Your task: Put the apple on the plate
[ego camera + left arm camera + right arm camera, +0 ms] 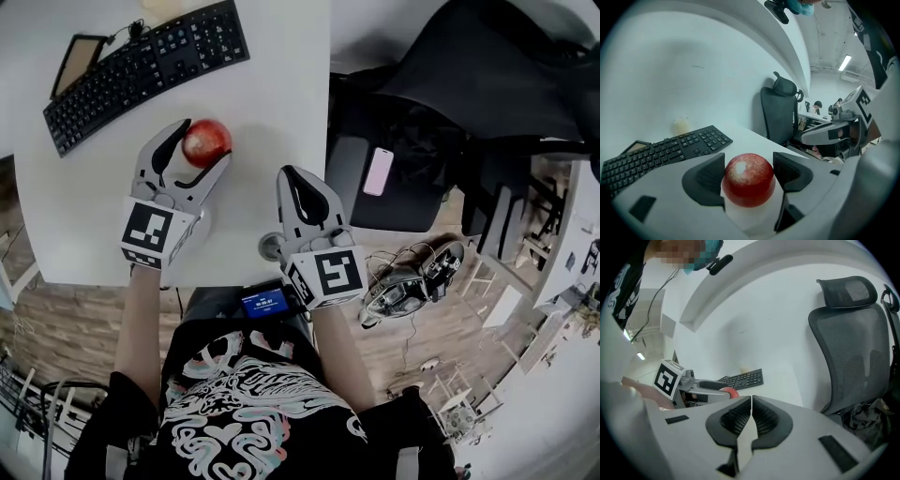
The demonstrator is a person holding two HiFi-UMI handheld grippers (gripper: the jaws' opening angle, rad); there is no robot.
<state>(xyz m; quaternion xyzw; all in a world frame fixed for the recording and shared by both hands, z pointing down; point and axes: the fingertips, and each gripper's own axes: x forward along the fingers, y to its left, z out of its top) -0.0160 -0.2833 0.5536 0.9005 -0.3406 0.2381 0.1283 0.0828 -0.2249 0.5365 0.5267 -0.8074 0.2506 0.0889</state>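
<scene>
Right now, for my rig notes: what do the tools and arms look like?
Left tool and right tool: light grey shells, black ribbed pads, a cube with black-and-white square markers each. Bare arms; black T-shirt with pale print.

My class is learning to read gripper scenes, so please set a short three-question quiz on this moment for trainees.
1. True or false: the right hand-held gripper holds the apple.
2. Which lies on the table beyond the apple? A) a keyboard B) a mug C) a book
3. Fill in: the task needs a ____, yet none shows in any view.

Key:
1. False. The left hand-held gripper is shut on the apple. The right one's jaws are together on nothing.
2. A
3. plate
</scene>
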